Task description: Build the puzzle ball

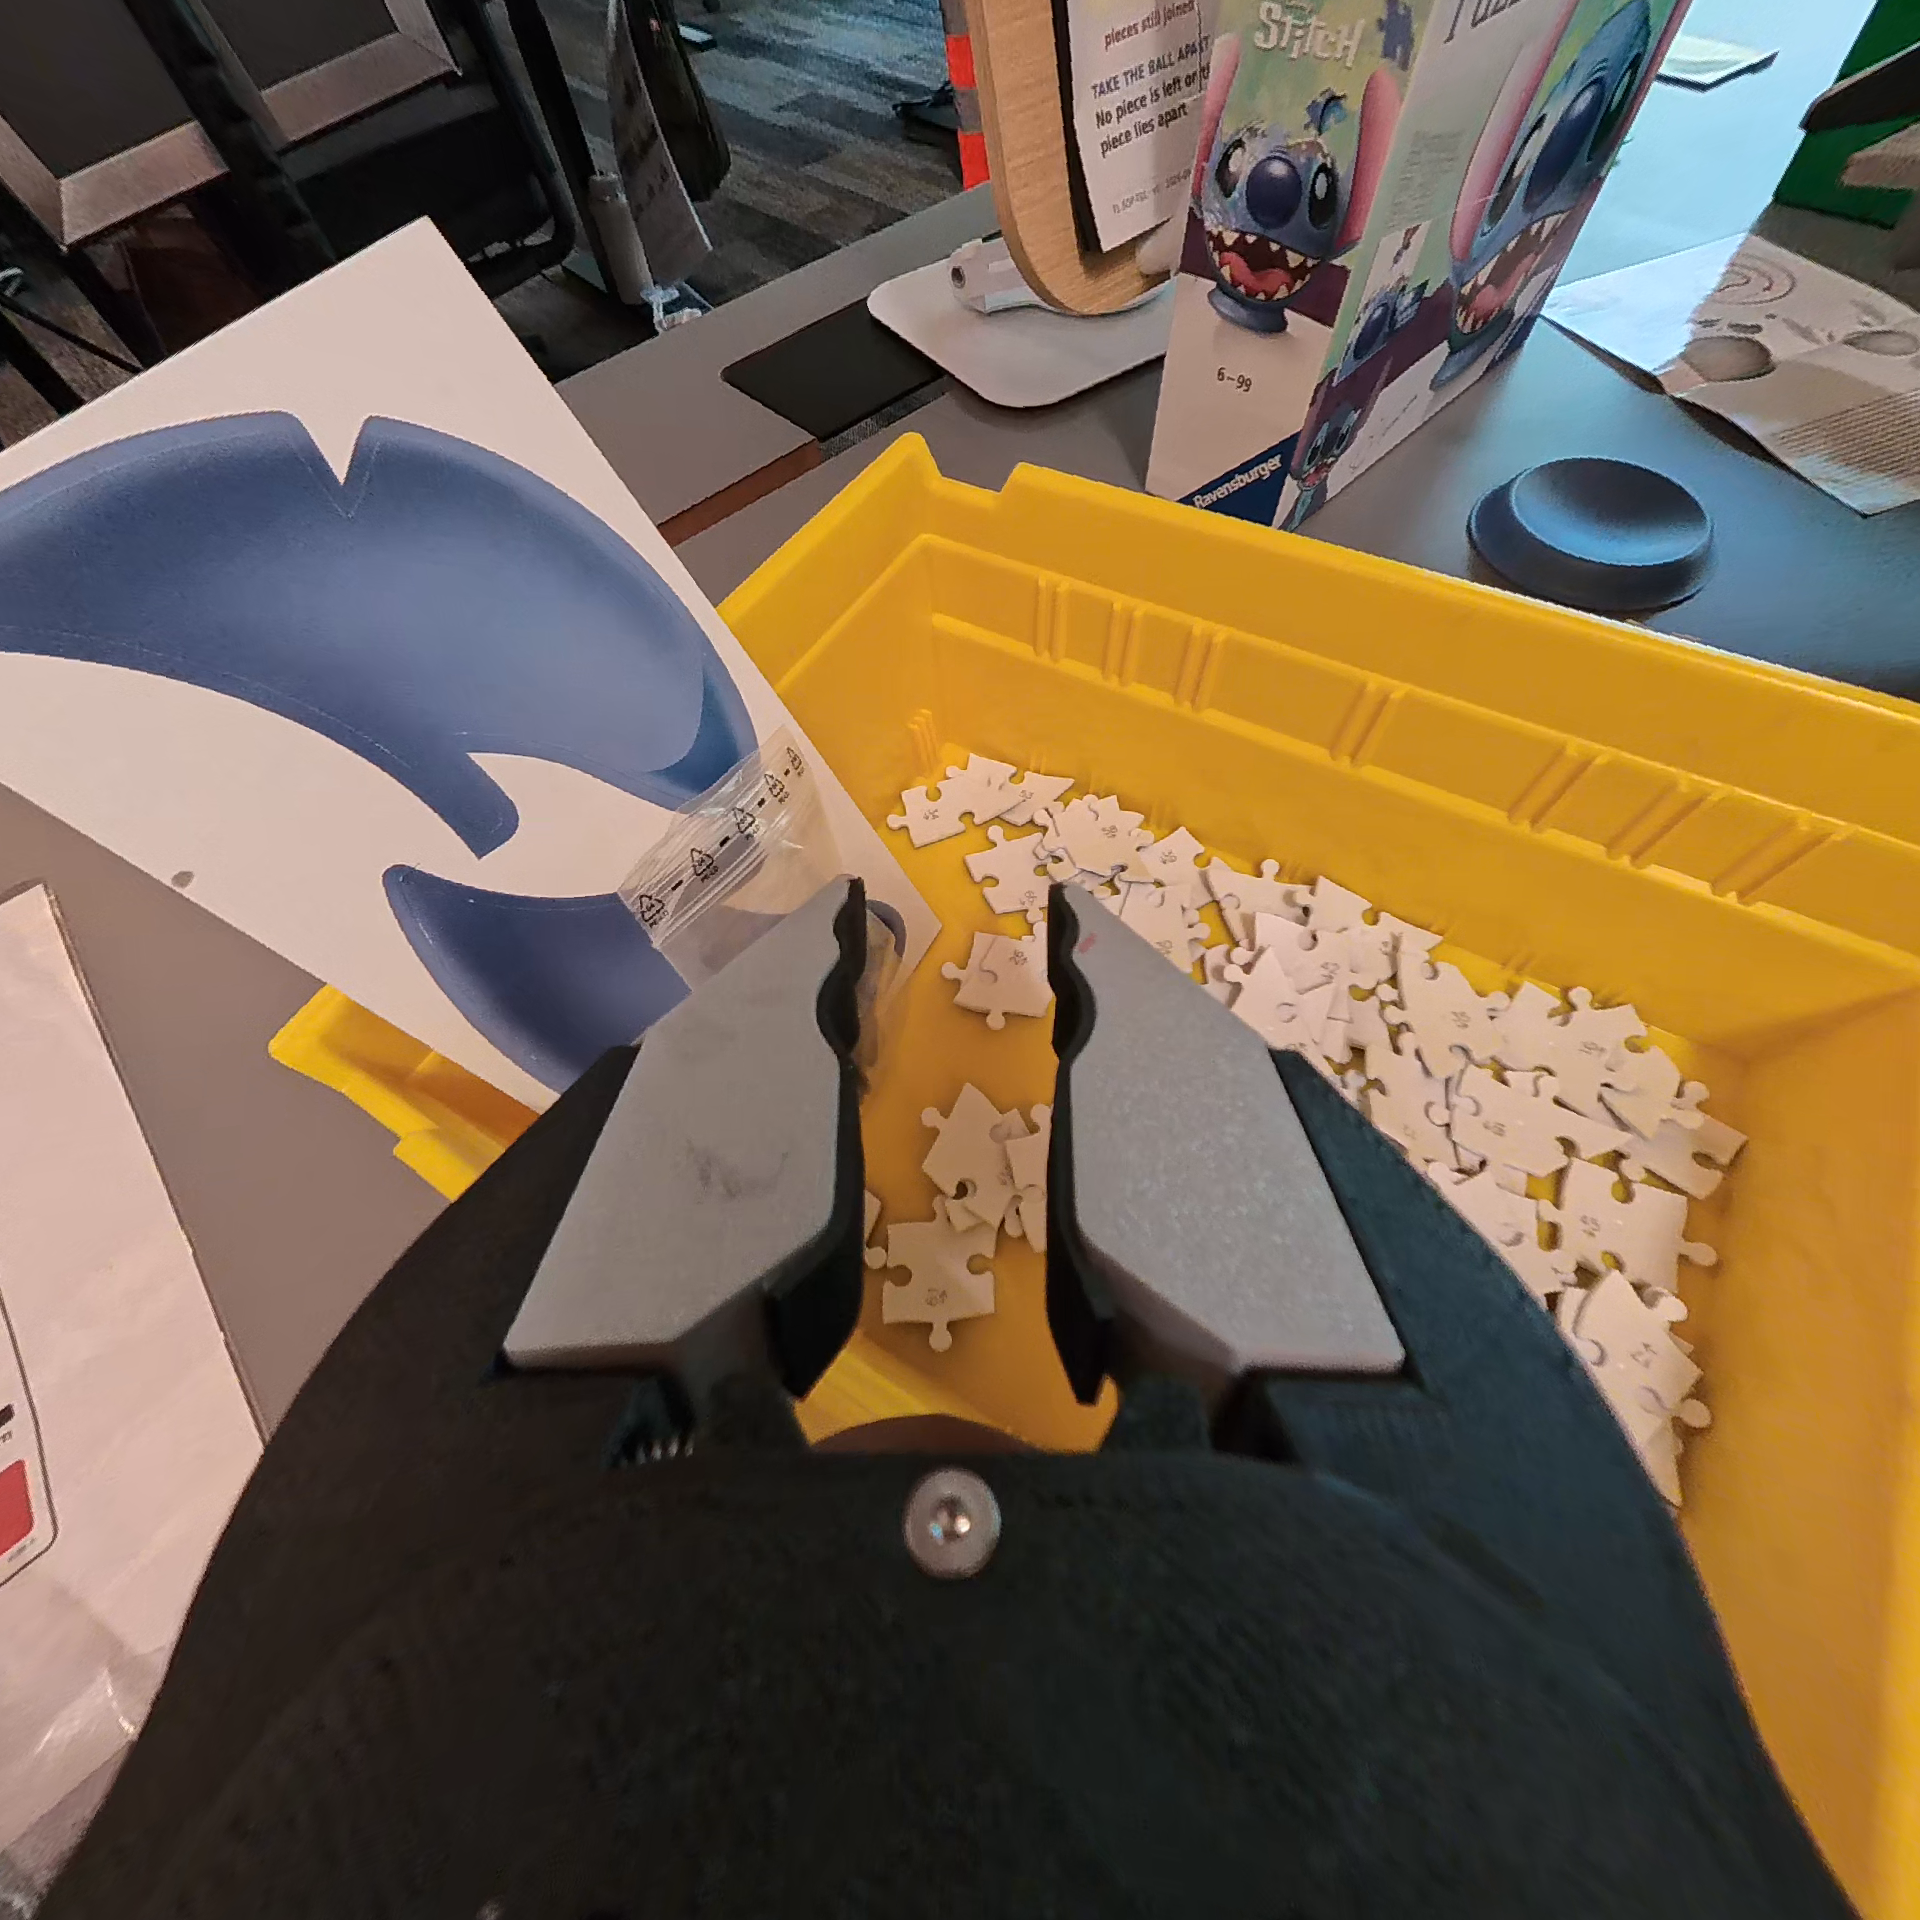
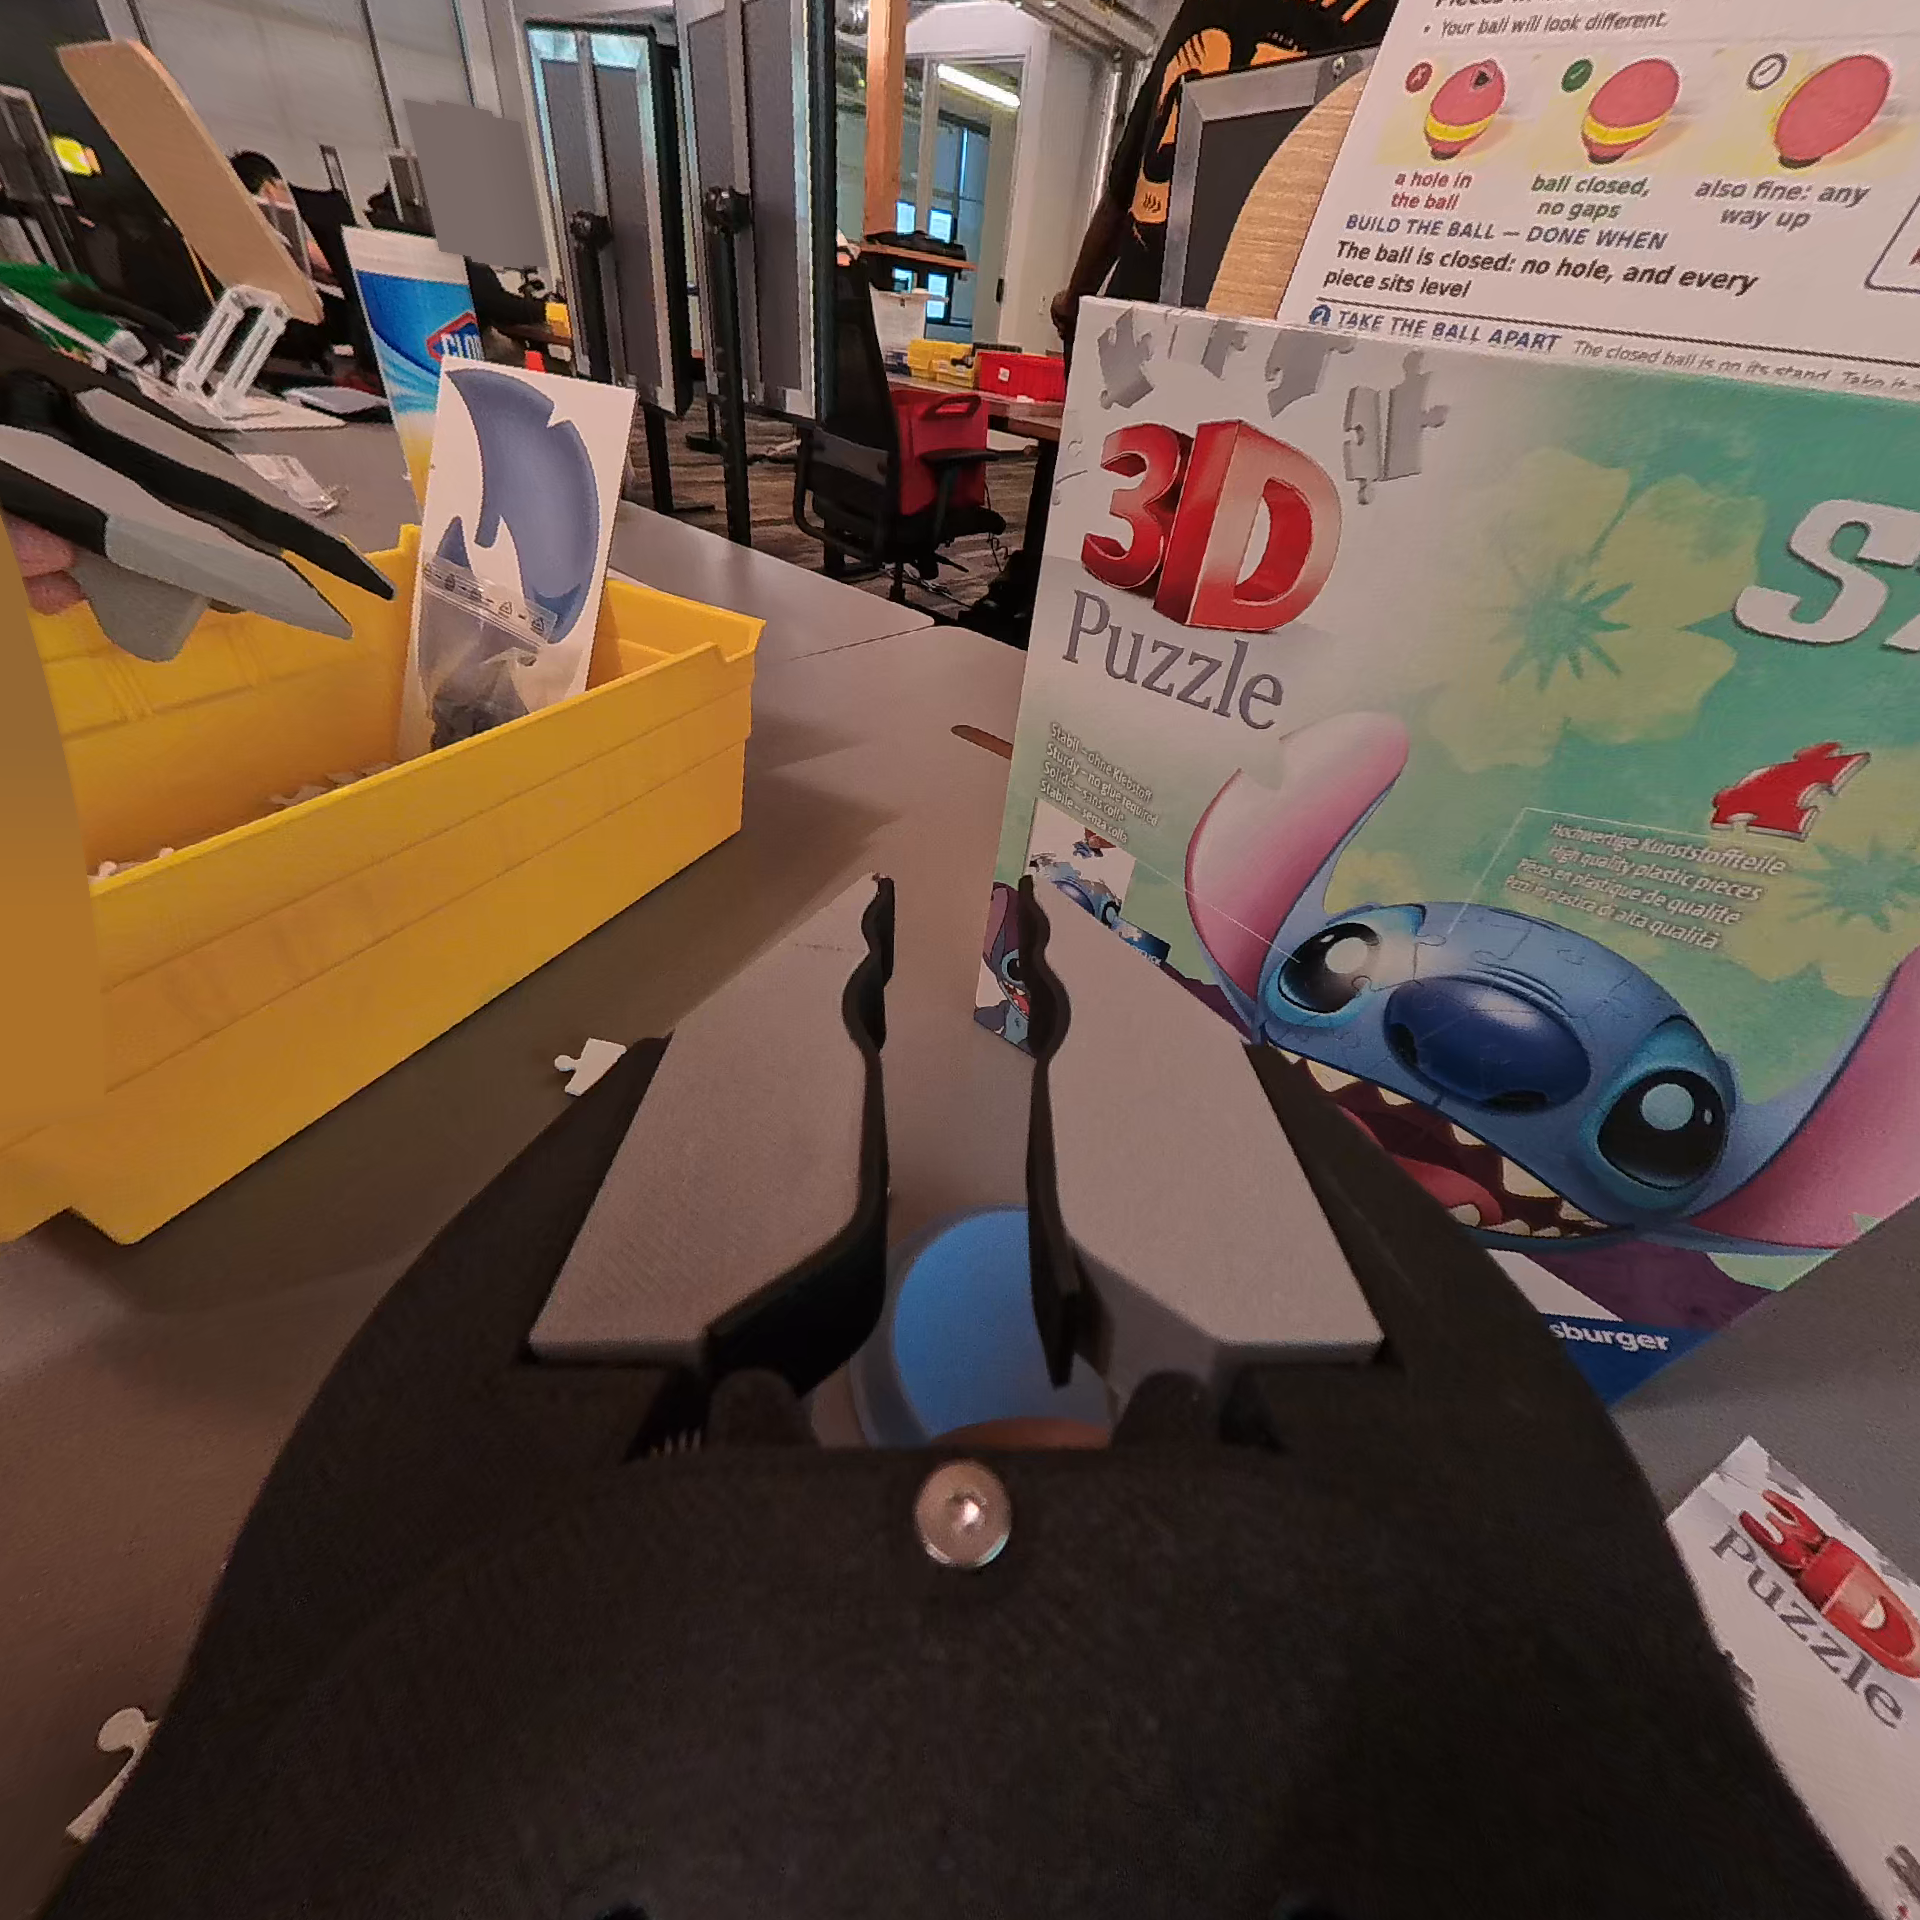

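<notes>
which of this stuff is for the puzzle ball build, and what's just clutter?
For the job:
- white puzzle pieces in the yellow bin
- card with blue ear shapes
- small clear bag
- round dark stand
- puzzle box
- stray piece on the table

Lying about:
- instruction sheet
- wipes canister
- office chair

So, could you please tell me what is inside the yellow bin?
The yellow bin holds loose white puzzle pieces, blank side up, plus a white card with blue shapes and a small clear bag leaning at its left end. The left hand-held gripper hides the near floor.
</notes>
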Tool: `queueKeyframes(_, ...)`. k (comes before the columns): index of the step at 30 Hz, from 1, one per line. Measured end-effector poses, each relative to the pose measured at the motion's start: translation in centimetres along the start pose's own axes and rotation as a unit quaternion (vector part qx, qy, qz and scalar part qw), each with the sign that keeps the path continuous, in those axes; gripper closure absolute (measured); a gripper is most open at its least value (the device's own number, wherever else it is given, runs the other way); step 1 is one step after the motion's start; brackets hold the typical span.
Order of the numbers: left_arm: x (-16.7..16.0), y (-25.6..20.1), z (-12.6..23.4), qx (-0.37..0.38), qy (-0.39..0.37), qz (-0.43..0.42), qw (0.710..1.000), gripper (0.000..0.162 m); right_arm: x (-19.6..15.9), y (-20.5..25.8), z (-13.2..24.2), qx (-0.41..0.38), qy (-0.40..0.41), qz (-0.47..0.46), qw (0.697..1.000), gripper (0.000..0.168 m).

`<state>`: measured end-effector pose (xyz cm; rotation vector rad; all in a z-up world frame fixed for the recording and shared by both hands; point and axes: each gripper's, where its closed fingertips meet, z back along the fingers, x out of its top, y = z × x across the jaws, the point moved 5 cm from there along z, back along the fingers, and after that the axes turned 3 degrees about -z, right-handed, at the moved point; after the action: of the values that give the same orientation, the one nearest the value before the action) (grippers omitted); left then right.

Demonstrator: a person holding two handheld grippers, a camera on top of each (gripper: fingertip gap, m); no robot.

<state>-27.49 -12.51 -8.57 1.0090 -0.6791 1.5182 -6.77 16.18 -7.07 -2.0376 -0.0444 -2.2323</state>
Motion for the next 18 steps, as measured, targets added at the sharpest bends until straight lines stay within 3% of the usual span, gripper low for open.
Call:
queueKeyframes(13,0.0,0.02,0.0,0.001,0.0,0.0,1.0,0.13,-0.05,0.01,-0.06,-0.001,0.004,0.001,1.0,0.148)
queueKeyframes(18,0.0,0.02,0.0,0.002,-0.001,0.0,1.0,0.13,-0.96,0.41,-0.69,0.018,0.041,0.003,0.999,0.144)
